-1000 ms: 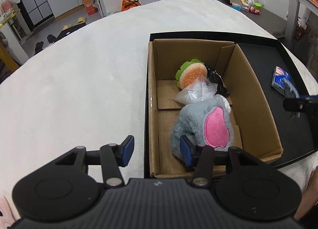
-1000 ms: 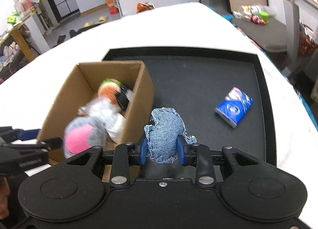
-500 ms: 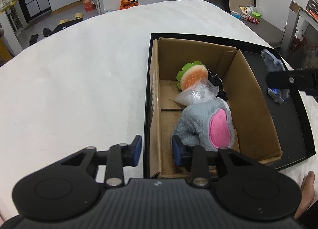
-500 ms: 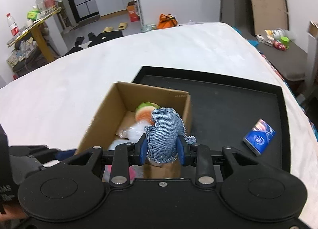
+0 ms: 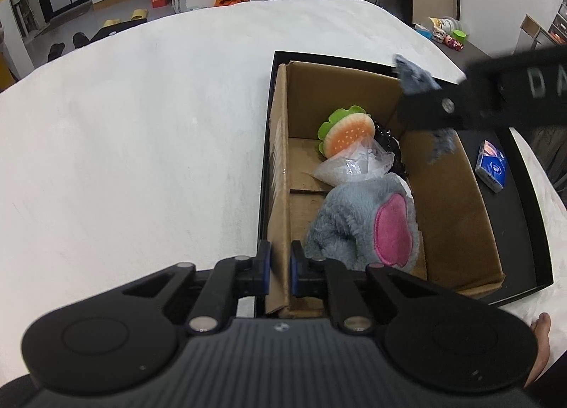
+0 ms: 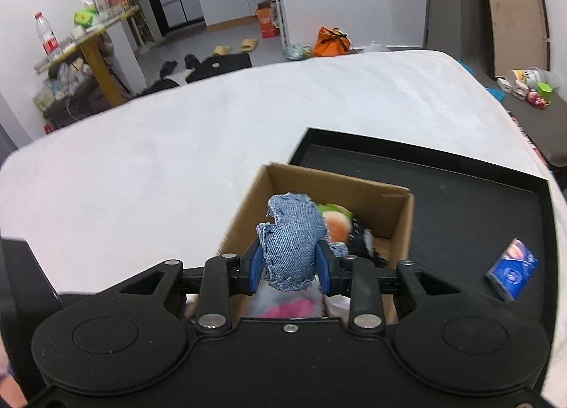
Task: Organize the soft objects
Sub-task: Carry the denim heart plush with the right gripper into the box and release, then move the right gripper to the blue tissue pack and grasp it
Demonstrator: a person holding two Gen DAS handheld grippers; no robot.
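We've got the denim piece (image 6: 292, 241) pinched between the right gripper (image 6: 290, 262) pads, up over the cardboard box (image 5: 450, 195). Inside lie a grey plush (image 5: 358, 220), burger toy (image 5: 347, 131) and plastic bag (image 5: 351, 167). Our left gripper (image 5: 280, 266) has just closed, clamping the box's near-left wall. Right, a blue packet (image 5: 490, 165) on the black tray (image 5: 531, 227).

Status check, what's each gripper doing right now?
Left gripper shut on cardboard box wall. Right gripper holds denim piece above box. Nothing blocking.
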